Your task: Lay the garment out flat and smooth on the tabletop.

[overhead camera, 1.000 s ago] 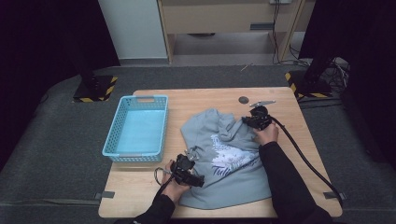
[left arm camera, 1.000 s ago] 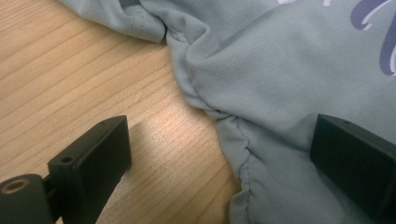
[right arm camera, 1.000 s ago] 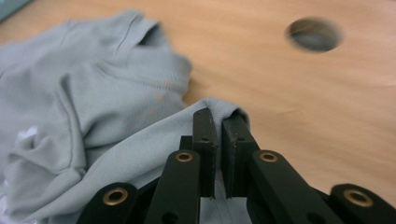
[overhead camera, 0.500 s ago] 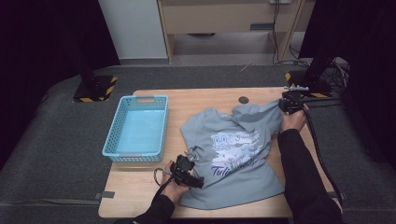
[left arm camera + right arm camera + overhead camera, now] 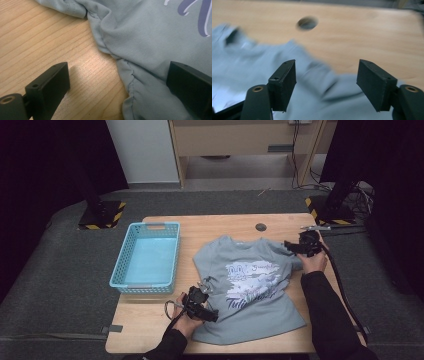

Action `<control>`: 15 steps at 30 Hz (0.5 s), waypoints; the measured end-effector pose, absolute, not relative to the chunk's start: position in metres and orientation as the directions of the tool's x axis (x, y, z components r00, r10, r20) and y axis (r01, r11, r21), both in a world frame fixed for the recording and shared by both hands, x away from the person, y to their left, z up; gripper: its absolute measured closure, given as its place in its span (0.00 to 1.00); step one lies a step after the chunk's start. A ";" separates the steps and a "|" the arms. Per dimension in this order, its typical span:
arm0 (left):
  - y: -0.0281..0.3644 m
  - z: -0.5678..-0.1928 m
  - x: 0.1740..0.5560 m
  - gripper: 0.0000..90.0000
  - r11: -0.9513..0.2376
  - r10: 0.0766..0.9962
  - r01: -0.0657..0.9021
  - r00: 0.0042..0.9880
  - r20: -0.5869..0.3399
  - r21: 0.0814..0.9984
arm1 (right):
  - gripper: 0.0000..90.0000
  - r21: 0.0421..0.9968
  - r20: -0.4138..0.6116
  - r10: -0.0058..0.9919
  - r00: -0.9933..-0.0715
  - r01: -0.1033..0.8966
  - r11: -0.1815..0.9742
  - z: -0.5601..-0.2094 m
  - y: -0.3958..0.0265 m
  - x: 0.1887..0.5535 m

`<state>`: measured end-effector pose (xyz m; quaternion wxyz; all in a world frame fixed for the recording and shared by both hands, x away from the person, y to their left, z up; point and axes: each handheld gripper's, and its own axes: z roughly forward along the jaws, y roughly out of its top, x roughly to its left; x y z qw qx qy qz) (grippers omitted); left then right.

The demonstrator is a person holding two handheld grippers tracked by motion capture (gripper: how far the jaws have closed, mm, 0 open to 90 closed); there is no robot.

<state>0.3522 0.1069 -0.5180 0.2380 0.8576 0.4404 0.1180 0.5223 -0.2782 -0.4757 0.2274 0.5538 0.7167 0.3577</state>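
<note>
Grey-blue t-shirt (image 5: 250,285) with a printed front is lying mostly flat on the wooden table (image 5: 150,325), right of the light blue basket (image 5: 147,257), left gripper (image 5: 207,312) spread wide over its near-left edge and right gripper (image 5: 292,246) also gaping over the far-right sleeve, neither pinching any fabric.

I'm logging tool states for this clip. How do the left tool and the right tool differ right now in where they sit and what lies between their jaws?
The left tool sits at the near left edge of the T-shirt; the right tool sits at its far right edge. The left tool's jaws straddle the shirt's bunched edge and bare table; the right tool's jaws stand over cloth, blurred. Both are open, gripping nothing.
</note>
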 end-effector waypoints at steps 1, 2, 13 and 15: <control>0.107 -0.518 0.352 0.04 -0.497 0.812 0.700 0.583 -0.008 0.513 | 0.32 0.758 0.064 0.952 -0.299 0.635 0.149 -0.481 -0.273 0.517; 0.107 -0.518 0.352 0.04 -0.496 0.813 0.700 0.582 -0.007 0.514 | 0.30 0.748 0.080 0.943 -0.321 0.645 0.156 -0.486 -0.269 0.513; 0.110 -0.509 0.353 0.09 -0.461 0.827 0.701 0.562 -0.025 0.544 | 0.18 0.673 0.081 0.940 -0.331 0.714 0.193 -0.527 -0.269 0.491; 0.114 -0.502 0.354 0.11 -0.425 0.838 0.698 0.544 -0.041 0.576 | 0.17 0.672 0.078 0.941 -0.330 0.714 0.195 -0.528 -0.271 0.489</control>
